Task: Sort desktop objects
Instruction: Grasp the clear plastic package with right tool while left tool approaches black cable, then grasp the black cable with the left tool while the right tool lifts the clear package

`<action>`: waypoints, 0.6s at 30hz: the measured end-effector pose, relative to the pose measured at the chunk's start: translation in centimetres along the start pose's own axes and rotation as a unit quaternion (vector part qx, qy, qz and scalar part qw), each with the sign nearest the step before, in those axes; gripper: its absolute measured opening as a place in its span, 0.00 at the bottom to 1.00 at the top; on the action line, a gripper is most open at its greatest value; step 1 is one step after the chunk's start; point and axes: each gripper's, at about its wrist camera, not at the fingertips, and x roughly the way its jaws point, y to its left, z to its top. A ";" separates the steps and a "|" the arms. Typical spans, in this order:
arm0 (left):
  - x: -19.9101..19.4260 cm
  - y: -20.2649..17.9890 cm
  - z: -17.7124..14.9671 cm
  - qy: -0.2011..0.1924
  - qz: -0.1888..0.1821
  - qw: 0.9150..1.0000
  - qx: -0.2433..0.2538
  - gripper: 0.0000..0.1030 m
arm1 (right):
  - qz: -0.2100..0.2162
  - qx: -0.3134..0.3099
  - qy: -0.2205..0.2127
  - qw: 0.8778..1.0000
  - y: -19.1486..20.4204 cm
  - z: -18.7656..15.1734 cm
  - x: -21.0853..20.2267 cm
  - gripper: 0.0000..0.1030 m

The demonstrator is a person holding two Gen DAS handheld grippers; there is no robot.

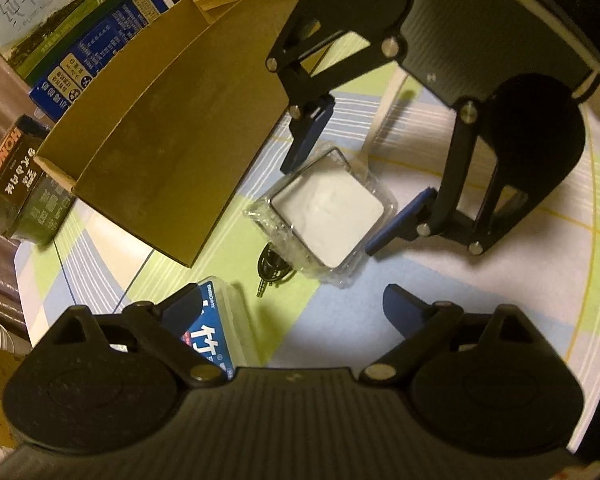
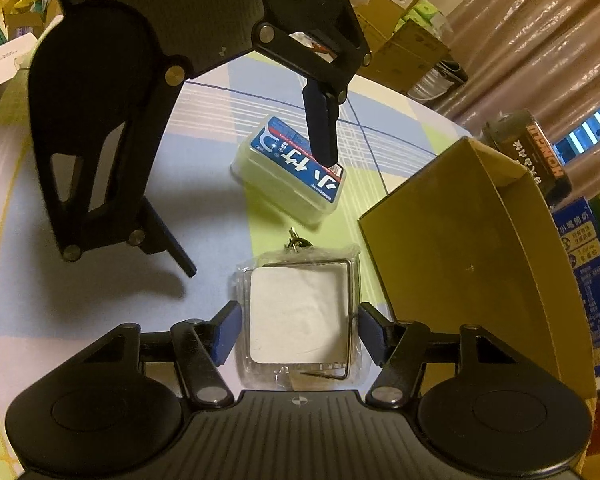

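A keychain packet, a white square in clear wrap with a metal clip at its far end, lies flat on the checked tablecloth. My right gripper is low over it, a blue pad on each side at the wrapper's edges; I see no squeeze on the wrap. The left wrist view shows the same right gripper straddling the packet. A blue-labelled plastic box lies beyond. My left gripper stands wide open above the table, its left finger over that box, with nothing between the fingers.
An open brown cardboard box stands right beside the packet. Behind it are a milk carton and a dark labelled tin. The table edge curves close past the blue-labelled box; stacked cartons sit beyond.
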 end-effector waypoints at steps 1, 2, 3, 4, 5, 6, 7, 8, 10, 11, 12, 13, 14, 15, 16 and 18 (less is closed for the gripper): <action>-0.1 -0.1 0.1 0.000 0.000 1.000 0.003 0.91 | 0.000 0.004 0.001 1.000 -0.1 -0.1 -0.3 0.58; -0.1 -0.2 0.2 -0.001 -0.001 1.000 0.007 0.91 | 0.000 0.009 0.002 1.000 -0.2 -0.2 -0.6 0.58; 0.0 -0.2 0.3 -0.001 -0.001 1.000 0.010 0.91 | 0.000 0.015 0.004 1.000 -0.4 -0.4 -1.0 0.58; 0.0 -0.3 0.5 0.000 -0.001 1.000 0.014 0.91 | -0.001 0.020 0.007 1.000 -0.6 -0.6 -1.4 0.58; 0.1 -0.3 0.7 0.000 -0.002 1.000 0.018 0.90 | -0.001 0.027 0.010 1.000 -0.8 -0.9 -1.8 0.58; 0.3 -0.3 0.9 0.000 -0.003 1.000 0.022 0.88 | 0.000 0.035 0.014 0.999 -1.1 -1.2 -2.2 0.58; 0.5 -0.4 1.1 0.000 -0.004 1.000 0.025 0.86 | 0.001 0.042 0.018 0.999 -1.3 -1.5 -2.5 0.58; 0.7 -0.4 1.3 0.000 -0.006 1.000 0.026 0.83 | 0.001 0.050 0.021 0.999 -1.6 -1.8 -2.9 0.58; 1.3 -0.2 1.7 0.001 -0.009 1.000 0.027 0.77 | 0.002 0.067 0.028 0.997 -2.1 -2.5 -3.7 0.58; 1.7 -0.1 1.9 0.001 -0.011 1.000 0.025 0.75 | 0.002 0.077 0.031 0.997 -2.4 -2.9 -4.0 0.58; 2.1 0.1 2.2 0.002 -0.015 1.000 0.023 0.74 | 0.003 0.086 0.033 0.996 -2.7 -3.2 -4.3 0.58; 2.6 0.3 2.5 0.003 -0.020 1.000 0.021 0.74 | 0.004 0.094 0.036 0.995 -2.9 -3.5 -4.5 0.58; 3.0 0.6 2.8 0.004 -0.022 1.000 0.019 0.73 | 0.006 0.102 0.038 0.994 -3.1 -3.8 -4.7 0.58; 3.4 0.7 3.1 0.005 -0.025 1.000 0.017 0.71 | 0.007 0.109 0.040 0.993 -3.4 -4.0 -5.1 0.58; 3.9 1.0 3.4 0.006 -0.028 0.999 0.015 0.69 | 0.008 0.115 0.042 0.992 -3.6 -4.3 -5.4 0.58; 4.7 1.4 3.9 0.011 -0.034 0.999 0.009 0.60 | 0.010 0.128 0.046 0.991 -4.1 -4.6 -5.7 0.58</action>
